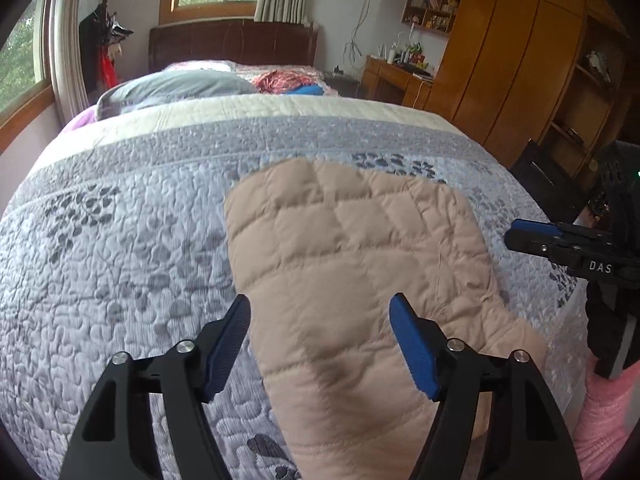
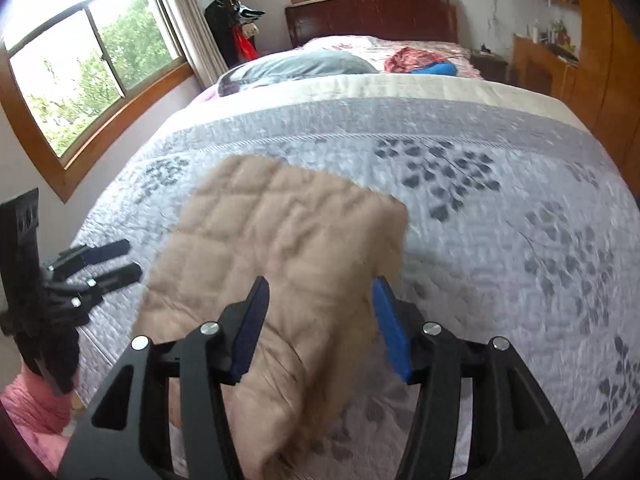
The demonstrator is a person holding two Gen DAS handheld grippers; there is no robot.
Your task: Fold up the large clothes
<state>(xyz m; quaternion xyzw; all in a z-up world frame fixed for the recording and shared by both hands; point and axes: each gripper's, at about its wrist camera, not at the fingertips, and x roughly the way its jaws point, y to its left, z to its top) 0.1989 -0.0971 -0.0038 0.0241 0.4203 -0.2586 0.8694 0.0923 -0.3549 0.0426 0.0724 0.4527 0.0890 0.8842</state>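
Both grippers open w/ nothing held: left gripper (image 1: 320, 312) & right gripper (image 2: 320, 296) hang over the tan puffy jacket (image 1: 352, 248), folded flat on the bed quilt (image 1: 120, 220). Gray pillow (image 1: 180, 84) farther back.

Our left wrist view looks down the bed toward the dark wooden headboard (image 1: 232, 46); our right wrist view faces likewise. Both closely share the beige quilted padded jacket (image 1: 352, 264).

A home bedroom: a wide bed under a grey-and-lilac quilted bedspread (image 1: 160, 208), a dark wooden headboard (image 1: 232, 46), tall honey-coloured wooden wardrobes (image 1: 504, 60), curtained wood-framed windows (image 2: 92, 64).
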